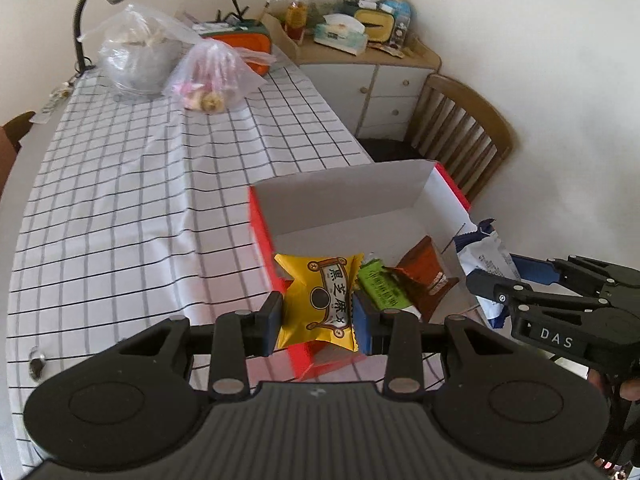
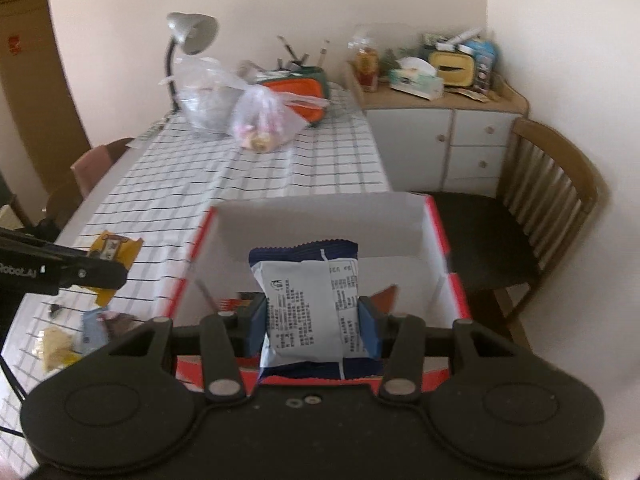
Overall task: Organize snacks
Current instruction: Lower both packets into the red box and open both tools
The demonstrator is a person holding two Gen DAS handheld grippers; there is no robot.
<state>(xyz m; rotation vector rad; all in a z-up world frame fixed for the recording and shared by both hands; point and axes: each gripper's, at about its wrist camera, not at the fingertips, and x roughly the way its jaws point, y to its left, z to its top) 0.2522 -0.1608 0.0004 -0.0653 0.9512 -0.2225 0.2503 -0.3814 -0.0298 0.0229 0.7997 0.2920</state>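
Gripping a yellow packet (image 1: 320, 304) (黑芝麻 label), left gripper (image 1: 316, 316), right gripper (image 2: 316, 328) clamping a white-blue packet (image 2: 310, 312) over the red box (image 2: 320, 216).

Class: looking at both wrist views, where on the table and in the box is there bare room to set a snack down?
Free: the checked cloth between the plastic bags and the box, and the box's far half by its back wall. Crowded: the box's near end, with green and brown packets, and the loose snacks left of it.

Soft, even daylight, faint shadows; fisheye bending at edges, slight motion blur throughout.
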